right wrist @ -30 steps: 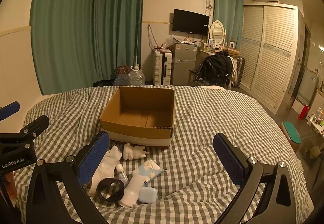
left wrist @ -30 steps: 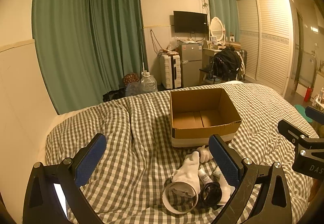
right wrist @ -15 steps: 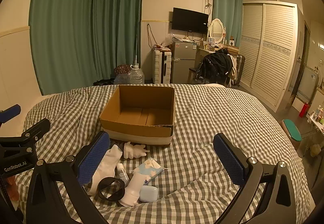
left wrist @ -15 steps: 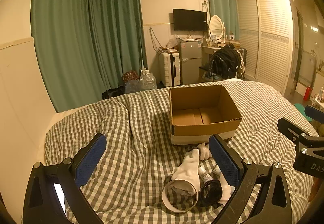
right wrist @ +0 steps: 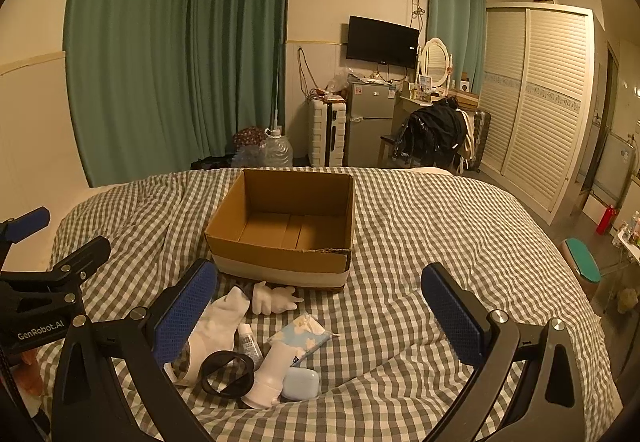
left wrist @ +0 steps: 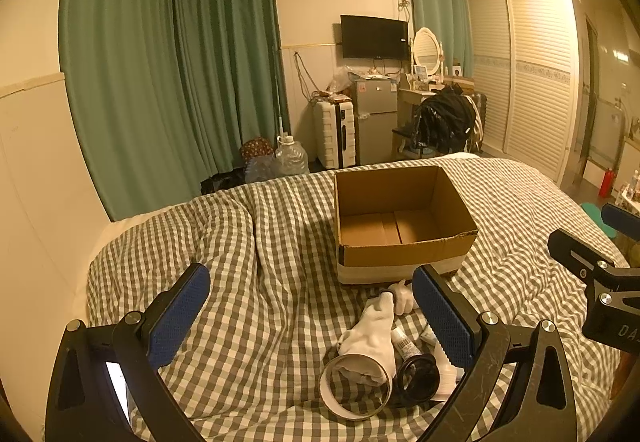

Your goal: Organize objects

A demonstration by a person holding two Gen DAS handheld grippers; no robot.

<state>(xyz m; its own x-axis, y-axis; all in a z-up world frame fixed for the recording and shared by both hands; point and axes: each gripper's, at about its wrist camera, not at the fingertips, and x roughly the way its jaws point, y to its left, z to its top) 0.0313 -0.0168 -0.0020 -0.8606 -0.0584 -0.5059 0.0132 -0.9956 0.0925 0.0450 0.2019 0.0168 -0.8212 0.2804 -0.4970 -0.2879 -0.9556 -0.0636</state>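
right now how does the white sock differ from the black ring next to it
The white sock is soft, pale cloth lying stretched toward the cardboard box; the black ring is a dark, rigid-looking hoop with an open centre. The sock is clearly longer, the ring compact and round. Both lie on the checked bedspread, outside the box.

The left gripper (left wrist: 310, 310) is held level and points forward, its two fingers (left wrist: 180, 312) spread wide with the blue pads facing each other and nothing between them. The right gripper (right wrist: 320, 310) is posed alike, fingers (right wrist: 452, 312) wide apart and gripping nothing. In the right wrist view the left gripper (right wrist: 48, 262) shows at the left edge; in the left wrist view the right gripper (left wrist: 600, 262) shows at the right edge, so the two sit side by side, apart.
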